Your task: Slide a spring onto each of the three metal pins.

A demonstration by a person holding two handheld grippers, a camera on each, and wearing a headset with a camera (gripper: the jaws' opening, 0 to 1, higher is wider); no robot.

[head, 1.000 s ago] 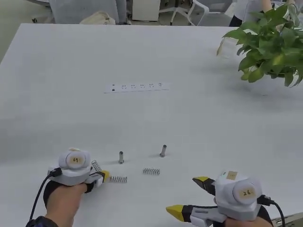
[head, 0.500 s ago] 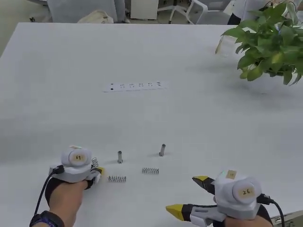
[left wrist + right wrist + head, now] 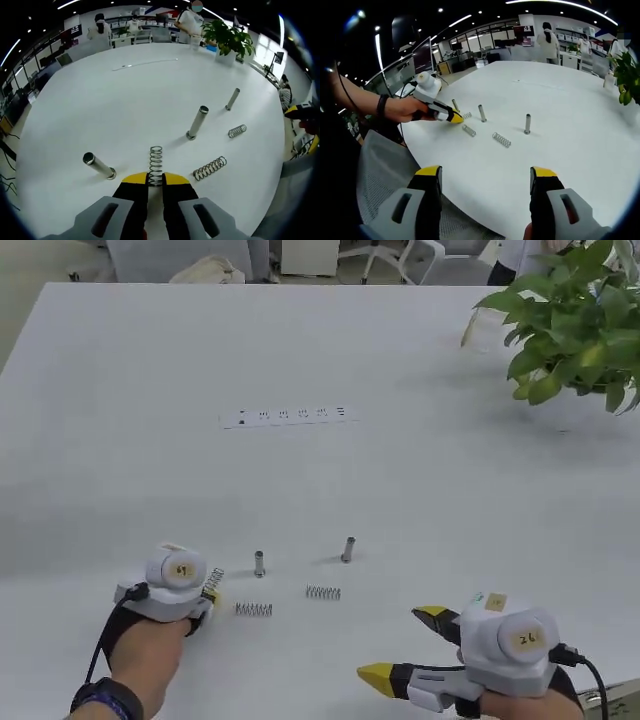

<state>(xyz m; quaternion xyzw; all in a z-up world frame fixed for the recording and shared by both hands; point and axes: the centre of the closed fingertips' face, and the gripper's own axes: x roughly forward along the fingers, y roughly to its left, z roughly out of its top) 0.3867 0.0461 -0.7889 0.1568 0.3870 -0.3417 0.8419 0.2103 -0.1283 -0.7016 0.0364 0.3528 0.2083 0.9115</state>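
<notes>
So the left gripper (image 3: 155, 179) is pinching a spring (image 3: 156, 159) by its near end, jaws almost shut, with the closest pin (image 3: 99, 166) just beside it. Two loose springs (image 3: 210, 168) are lying on the white table (image 3: 125, 100) near the other pins (image 3: 196, 123). Meanwhile the right gripper (image 3: 485, 172) is hanging wide open, empty. I'm guessing these coils are feather-light and squashy, so a gentle end pinch is looking safest.

The left gripper (image 3: 209, 592), clamped on a spring (image 3: 213, 578), edged toward 3 o'clock in the head view, apparently closing on the middle pin (image 3: 259, 563).
</notes>
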